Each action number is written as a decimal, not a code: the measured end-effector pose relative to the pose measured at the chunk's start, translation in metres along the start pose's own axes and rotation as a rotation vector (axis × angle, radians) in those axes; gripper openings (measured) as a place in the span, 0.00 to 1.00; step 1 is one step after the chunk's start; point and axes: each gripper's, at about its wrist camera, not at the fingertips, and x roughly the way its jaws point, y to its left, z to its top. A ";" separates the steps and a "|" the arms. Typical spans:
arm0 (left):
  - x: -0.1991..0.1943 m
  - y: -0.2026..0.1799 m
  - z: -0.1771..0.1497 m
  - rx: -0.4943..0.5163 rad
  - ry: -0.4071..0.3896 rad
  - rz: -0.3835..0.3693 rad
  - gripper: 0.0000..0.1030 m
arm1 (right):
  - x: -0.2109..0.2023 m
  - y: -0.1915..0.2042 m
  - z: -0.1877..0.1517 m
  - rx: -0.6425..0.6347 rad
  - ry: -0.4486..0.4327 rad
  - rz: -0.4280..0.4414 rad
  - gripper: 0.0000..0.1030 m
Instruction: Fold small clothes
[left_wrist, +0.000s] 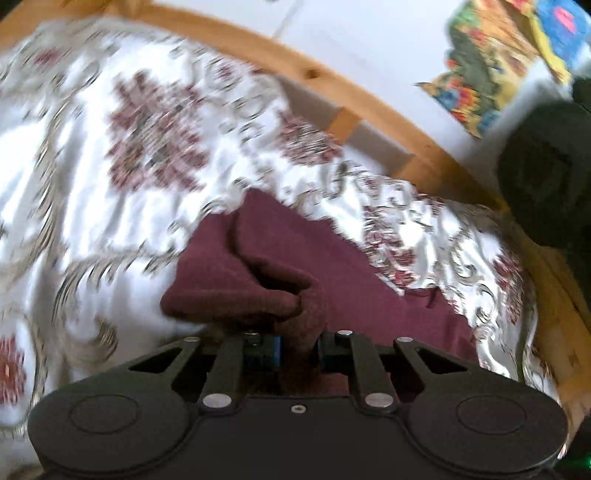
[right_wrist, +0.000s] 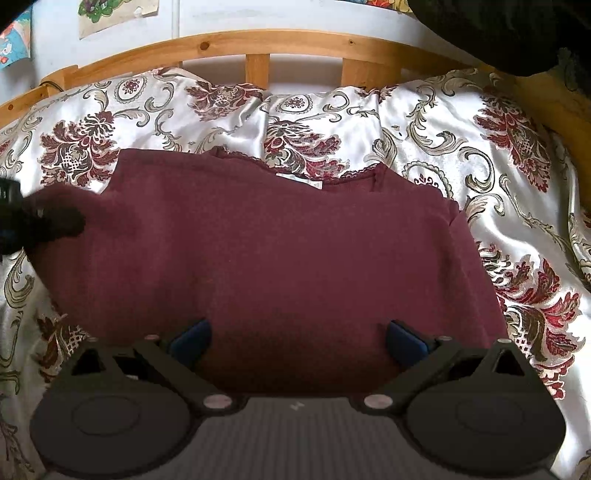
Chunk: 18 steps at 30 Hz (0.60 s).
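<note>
A maroon top (right_wrist: 273, 251) lies spread flat on a flower-patterned satin bedspread (right_wrist: 461, 140), its lace neckline toward the wooden headboard. My right gripper (right_wrist: 298, 338) hovers low over the garment's near middle, jaws wide open and empty. My left gripper (left_wrist: 298, 345) is shut on a bunched fold of the maroon top (left_wrist: 266, 266), lifting it off the bedspread (left_wrist: 110, 147); this view is motion-blurred. The left gripper also shows as a dark shape (right_wrist: 22, 218) at the garment's left edge in the right wrist view.
A curved wooden headboard (right_wrist: 258, 44) with slats runs behind the bed, against a white wall with colourful pictures (left_wrist: 491, 66). A dark sleeve (left_wrist: 546, 177) fills the right edge of the left wrist view. Bedspread surrounds the garment on all sides.
</note>
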 end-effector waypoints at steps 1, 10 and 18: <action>-0.001 -0.006 0.002 0.030 -0.004 -0.010 0.16 | -0.001 -0.001 0.001 0.003 0.002 0.002 1.00; 0.001 -0.061 0.019 0.227 0.005 -0.122 0.16 | -0.039 -0.048 0.008 0.110 -0.076 -0.080 1.00; 0.011 -0.126 0.002 0.439 0.073 -0.217 0.15 | -0.060 -0.119 0.012 0.273 -0.149 -0.190 1.00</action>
